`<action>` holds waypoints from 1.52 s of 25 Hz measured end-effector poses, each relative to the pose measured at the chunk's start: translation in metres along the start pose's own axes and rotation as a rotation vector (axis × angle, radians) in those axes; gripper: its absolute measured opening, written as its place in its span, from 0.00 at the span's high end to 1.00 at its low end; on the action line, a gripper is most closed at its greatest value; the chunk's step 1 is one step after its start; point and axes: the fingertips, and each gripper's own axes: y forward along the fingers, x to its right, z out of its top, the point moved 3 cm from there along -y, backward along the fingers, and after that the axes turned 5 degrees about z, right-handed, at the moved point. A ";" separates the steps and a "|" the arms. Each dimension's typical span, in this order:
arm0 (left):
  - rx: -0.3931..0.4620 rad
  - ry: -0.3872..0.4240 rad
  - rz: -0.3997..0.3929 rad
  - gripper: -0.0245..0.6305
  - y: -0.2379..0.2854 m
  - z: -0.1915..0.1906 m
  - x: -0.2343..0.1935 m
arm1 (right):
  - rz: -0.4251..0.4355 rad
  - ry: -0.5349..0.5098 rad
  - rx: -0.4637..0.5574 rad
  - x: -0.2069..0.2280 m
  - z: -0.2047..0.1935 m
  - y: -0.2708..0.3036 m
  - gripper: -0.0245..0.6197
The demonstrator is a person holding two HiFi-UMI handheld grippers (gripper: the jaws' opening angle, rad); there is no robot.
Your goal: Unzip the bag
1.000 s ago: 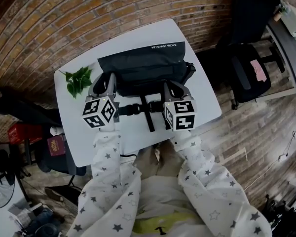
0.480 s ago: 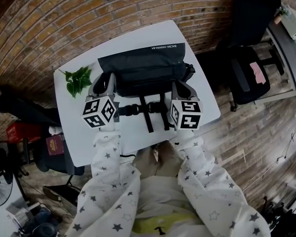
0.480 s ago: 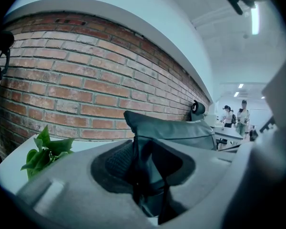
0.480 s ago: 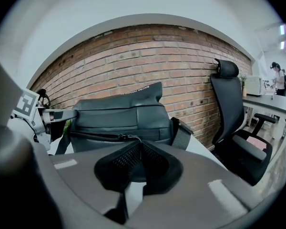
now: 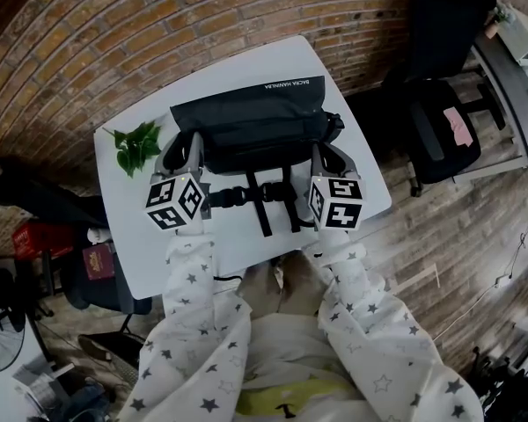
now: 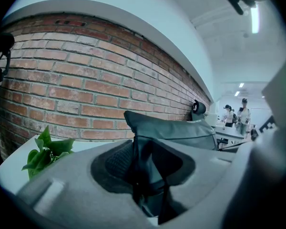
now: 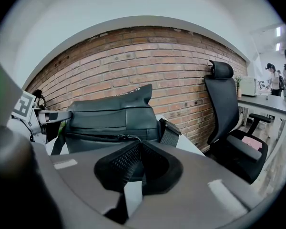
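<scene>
Black bag (image 5: 251, 121) upright on white table (image 5: 136, 244)

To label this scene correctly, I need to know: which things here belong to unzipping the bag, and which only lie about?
Belong to the job: bag; zipper pull; left gripper, clamped on the bag's end; right gripper, shut on the zipper pull.

Lying about: green leaves; office chair.

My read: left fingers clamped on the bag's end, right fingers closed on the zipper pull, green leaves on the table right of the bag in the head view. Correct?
Wrong side: the head view shows the leaves on the table left of the bag, beside the left gripper. The rest holds: that gripper clamps the bag's end, the right gripper the zipper pull.
</scene>
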 end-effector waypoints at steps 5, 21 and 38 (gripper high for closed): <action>0.002 -0.002 0.006 0.77 0.000 -0.001 -0.001 | -0.032 0.021 0.007 0.011 0.000 -0.003 0.93; 0.009 0.002 0.031 0.77 -0.001 0.000 0.000 | -0.073 0.055 0.013 0.035 -0.001 -0.012 0.93; 0.021 0.097 0.001 0.96 -0.049 0.001 0.017 | 0.165 -0.095 0.129 0.023 0.025 -0.037 0.87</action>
